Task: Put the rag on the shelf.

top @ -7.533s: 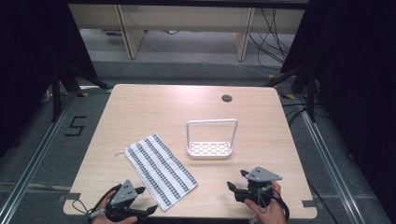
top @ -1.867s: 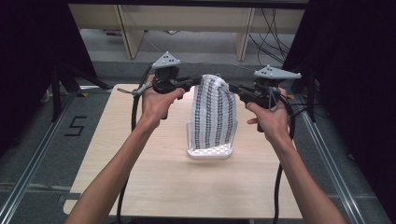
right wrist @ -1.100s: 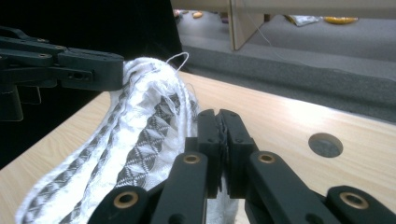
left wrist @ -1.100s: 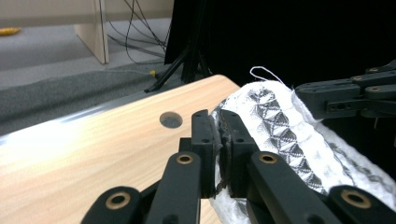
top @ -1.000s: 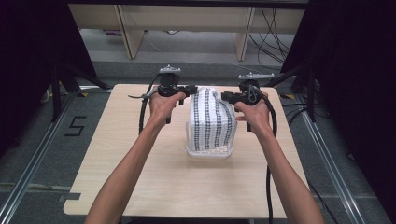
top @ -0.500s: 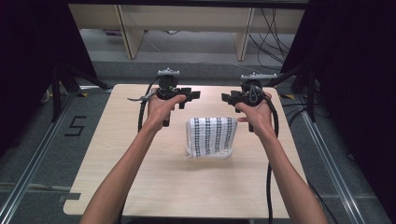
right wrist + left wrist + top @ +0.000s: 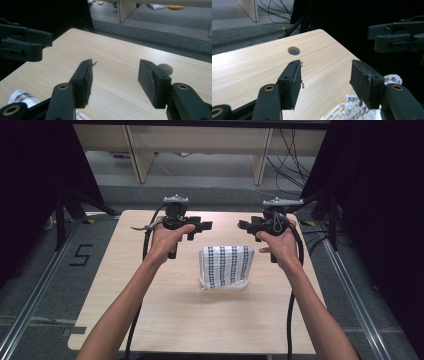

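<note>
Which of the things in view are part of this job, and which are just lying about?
Part of the job:
- patterned cloth, draped over the rack
- white rack under it
- left gripper, jaws just opened, nothing between them
- right gripper, jaws just opened, nothing between them

Just there:
- table
- round hole in the tabletop
- floor cables beyond the table

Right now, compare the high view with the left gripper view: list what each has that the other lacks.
High view alone: the person's forearms, the floor marking, and the whole cloth draped over the rack.

Left gripper view alone: the table's round hole, and a close look between the left gripper's open jaws, nothing there.

Both: the table, the cloth, the white rack and the right gripper, facing the left one.
</note>
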`<state>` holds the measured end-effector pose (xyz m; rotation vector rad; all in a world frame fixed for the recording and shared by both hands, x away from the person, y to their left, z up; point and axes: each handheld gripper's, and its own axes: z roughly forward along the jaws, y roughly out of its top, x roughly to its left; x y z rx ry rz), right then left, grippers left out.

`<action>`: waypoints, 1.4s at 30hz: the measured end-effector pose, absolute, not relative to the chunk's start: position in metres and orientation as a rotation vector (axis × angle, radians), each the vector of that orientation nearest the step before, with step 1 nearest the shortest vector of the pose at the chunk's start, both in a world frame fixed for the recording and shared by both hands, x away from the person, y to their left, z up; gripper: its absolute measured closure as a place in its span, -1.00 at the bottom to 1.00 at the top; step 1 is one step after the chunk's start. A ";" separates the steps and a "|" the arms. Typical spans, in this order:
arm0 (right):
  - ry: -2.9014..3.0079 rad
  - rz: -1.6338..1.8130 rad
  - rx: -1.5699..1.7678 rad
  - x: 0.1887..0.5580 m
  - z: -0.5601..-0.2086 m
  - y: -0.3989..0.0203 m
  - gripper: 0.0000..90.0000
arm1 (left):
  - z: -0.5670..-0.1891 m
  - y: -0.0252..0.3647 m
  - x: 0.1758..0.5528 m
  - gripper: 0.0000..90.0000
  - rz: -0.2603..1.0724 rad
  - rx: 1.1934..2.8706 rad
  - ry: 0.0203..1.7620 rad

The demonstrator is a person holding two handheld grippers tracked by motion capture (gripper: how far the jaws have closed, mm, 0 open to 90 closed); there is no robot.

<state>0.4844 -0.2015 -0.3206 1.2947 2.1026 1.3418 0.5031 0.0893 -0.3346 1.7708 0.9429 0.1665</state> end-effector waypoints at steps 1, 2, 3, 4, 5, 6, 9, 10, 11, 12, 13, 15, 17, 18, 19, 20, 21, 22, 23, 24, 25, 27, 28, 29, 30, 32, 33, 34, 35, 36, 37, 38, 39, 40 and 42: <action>2.110 1.346 1.292 0.484 -0.320 -0.202 0.04 | -0.335 0.090 0.503 -0.09 0.168 1.772 0.941; 2.108 1.347 1.296 0.483 -0.320 -0.201 0.04 | -0.335 0.091 0.502 -0.09 0.166 1.772 0.941; 2.108 1.347 1.296 0.483 -0.320 -0.201 0.04 | -0.335 0.091 0.502 -0.10 0.166 1.772 0.941; 2.109 1.351 1.287 0.483 -0.320 -0.202 0.03 | -0.335 0.091 0.502 -0.10 0.168 1.771 0.941; 2.111 1.353 1.289 0.483 -0.319 -0.202 0.02 | -0.335 0.092 0.502 -0.10 0.169 1.770 0.942; 2.105 1.348 1.285 0.482 -0.319 -0.202 0.02 | -0.334 0.092 0.501 -0.10 0.170 1.769 0.944; 2.109 1.356 1.280 0.481 -0.318 -0.202 0.02 | -0.334 0.094 0.499 -0.11 0.167 1.765 0.937; 2.111 1.355 1.277 0.479 -0.317 -0.203 0.01 | -0.333 0.096 0.497 -0.11 0.169 1.767 0.938; 2.111 1.355 1.277 0.479 -0.317 -0.203 0.01 | -0.333 0.096 0.497 -0.11 0.169 1.767 0.938; 2.113 1.358 1.264 0.478 -0.316 -0.204 0.01 | -0.333 0.098 0.496 -0.12 0.167 1.767 0.933; 2.106 1.360 1.276 0.477 -0.315 -0.204 0.00 | -0.332 0.099 0.495 -0.12 0.170 1.765 0.934; 2.110 1.363 1.267 0.475 -0.314 -0.206 -0.01 | -0.332 0.102 0.493 -0.12 0.168 1.761 0.929; 2.107 1.354 1.253 0.474 -0.314 -0.207 -0.01 | -0.333 0.103 0.492 -0.12 0.170 1.764 0.931; 2.103 1.370 1.277 0.472 -0.313 -0.206 -0.01 | -0.333 0.104 0.492 -0.12 0.177 1.774 0.929; 2.108 1.370 1.252 0.471 -0.313 -0.208 -0.01 | -0.333 0.106 0.491 -0.13 0.183 1.779 0.934; 2.105 1.376 1.248 0.469 -0.315 -0.209 -0.01 | -0.335 0.108 0.491 -0.13 0.178 1.770 0.938; 2.105 1.376 1.248 0.469 -0.315 -0.209 -0.01 | -0.335 0.108 0.491 -0.13 0.178 1.770 0.938; 2.110 1.382 1.252 0.468 -0.316 -0.210 -0.01 | -0.336 0.110 0.490 -0.13 0.172 1.765 0.939; 2.105 1.384 1.265 0.467 -0.316 -0.210 -0.01 | -0.336 0.111 0.489 -0.13 0.176 1.766 0.940; 2.105 1.384 1.265 0.467 -0.316 -0.210 -0.01 | -0.336 0.111 0.489 -0.13 0.176 1.766 0.940; 2.113 1.379 1.248 0.467 -0.317 -0.211 -0.02 | -0.336 0.113 0.487 -0.13 0.172 1.767 0.933; 2.109 1.388 1.267 0.466 -0.317 -0.211 -0.04 | -0.336 0.114 0.485 -0.15 0.171 1.767 0.936; 2.104 1.382 1.253 0.466 -0.317 -0.212 -0.04 | -0.335 0.115 0.484 -0.17 0.168 1.763 0.936; 2.104 1.382 1.253 0.466 -0.317 -0.212 -0.04 | -0.335 0.115 0.484 -0.20 0.168 1.763 0.936; 2.108 1.392 1.271 0.465 -0.317 -0.213 -0.05 | -0.335 0.117 0.481 -0.22 0.160 1.754 0.933; 2.103 1.400 1.263 0.464 -0.317 -0.214 -0.08 | -0.335 0.119 0.478 -0.25 0.156 1.757 0.929; 2.101 1.399 1.251 0.464 -0.317 -0.215 -0.09 | -0.335 0.119 0.477 -0.28 0.163 1.764 0.928; 2.101 1.399 1.251 0.464 -0.317 -0.215 -0.09 | -0.335 0.119 0.477 -0.30 0.163 1.764 0.928; 2.094 1.402 1.272 0.463 -0.317 -0.215 -0.10 | -0.334 0.120 0.475 -0.30 0.167 1.771 0.927; 2.098 1.395 1.258 0.463 -0.318 -0.216 -0.12 | -0.334 0.121 0.473 -0.32 0.175 1.768 0.927; 2.095 1.392 1.284 0.461 -0.318 -0.217 -0.17 | -0.334 0.121 0.471 -0.35 0.170 1.765 0.929; 2.093 1.396 1.299 0.460 -0.318 -0.217 -0.19 | -0.335 0.123 0.468 -0.37 0.165 1.768 0.923; 2.089 1.404 1.292 0.460 -0.319 -0.218 -0.21 | -0.336 0.124 0.467 -0.39 0.166 1.771 0.920; 2.089 1.409 1.282 0.459 -0.319 -0.218 -0.23 | -0.336 0.124 0.465 -0.40 0.163 1.771 0.921; 2.087 1.411 1.300 0.458 -0.318 -0.218 -0.25 | -0.337 0.126 0.463 -0.45 0.163 1.775 0.917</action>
